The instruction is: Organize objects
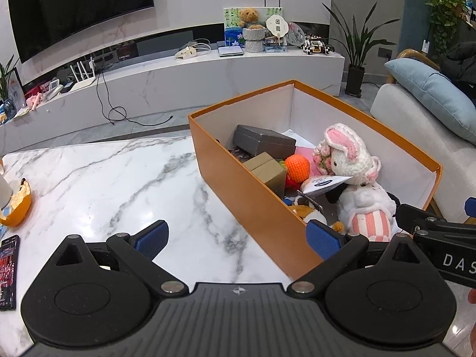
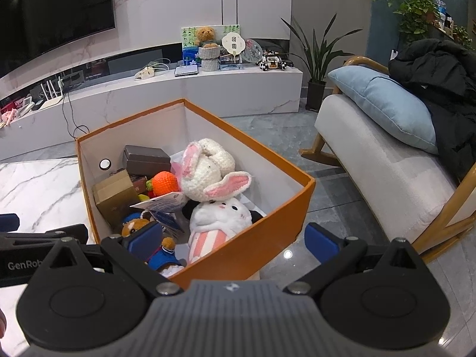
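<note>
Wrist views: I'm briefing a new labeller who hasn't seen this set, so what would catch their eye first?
The big orange box on the marble table, packed with toys and small cartons. Inside, a white crocheted rabbit with pink ears stands out, beside an orange knitted carrot. Both grippers, left and right, hang open at the box's near end.

White letters "DAS" stand on the right gripper [image 1: 437, 223], cut off at the picture's edge; "GenRob", likewise cut off, marks the left gripper [image 2: 29, 232]. Print on the blue-and-white paper tag [image 2: 162, 203] appears too small to read.
</note>
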Demonstrator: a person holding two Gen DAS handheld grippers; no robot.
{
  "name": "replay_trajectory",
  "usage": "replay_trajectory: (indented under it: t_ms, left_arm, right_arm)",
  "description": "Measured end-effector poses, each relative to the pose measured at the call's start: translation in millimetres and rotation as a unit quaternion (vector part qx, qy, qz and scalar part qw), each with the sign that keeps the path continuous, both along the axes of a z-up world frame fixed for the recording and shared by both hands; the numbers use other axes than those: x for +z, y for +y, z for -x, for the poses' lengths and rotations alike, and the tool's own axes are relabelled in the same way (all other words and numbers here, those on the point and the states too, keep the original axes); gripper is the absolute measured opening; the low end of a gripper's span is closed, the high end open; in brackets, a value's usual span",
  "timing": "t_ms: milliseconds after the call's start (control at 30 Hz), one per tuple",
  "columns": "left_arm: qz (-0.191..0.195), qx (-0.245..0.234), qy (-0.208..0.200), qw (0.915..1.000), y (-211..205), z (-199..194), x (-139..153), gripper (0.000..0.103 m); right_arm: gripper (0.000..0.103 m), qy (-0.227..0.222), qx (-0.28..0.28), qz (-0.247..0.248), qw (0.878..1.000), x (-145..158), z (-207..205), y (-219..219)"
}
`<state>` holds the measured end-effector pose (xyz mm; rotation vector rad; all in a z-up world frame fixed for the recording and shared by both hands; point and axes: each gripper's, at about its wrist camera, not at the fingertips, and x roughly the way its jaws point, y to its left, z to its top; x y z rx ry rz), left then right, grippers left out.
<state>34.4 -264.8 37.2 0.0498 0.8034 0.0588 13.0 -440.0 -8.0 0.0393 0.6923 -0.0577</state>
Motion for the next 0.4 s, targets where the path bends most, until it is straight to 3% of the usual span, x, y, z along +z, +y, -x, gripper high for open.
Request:
replay_trajectory:
  t_ms: [400]
  left_arm:
    - [0.004,-0.001,-0.019,0.9998,4.2,7.6,11.6,0.103]
  right_arm:
    - [0.102,-0.016,0.005,-0.005,1.000,10.2,5.9,0.5]
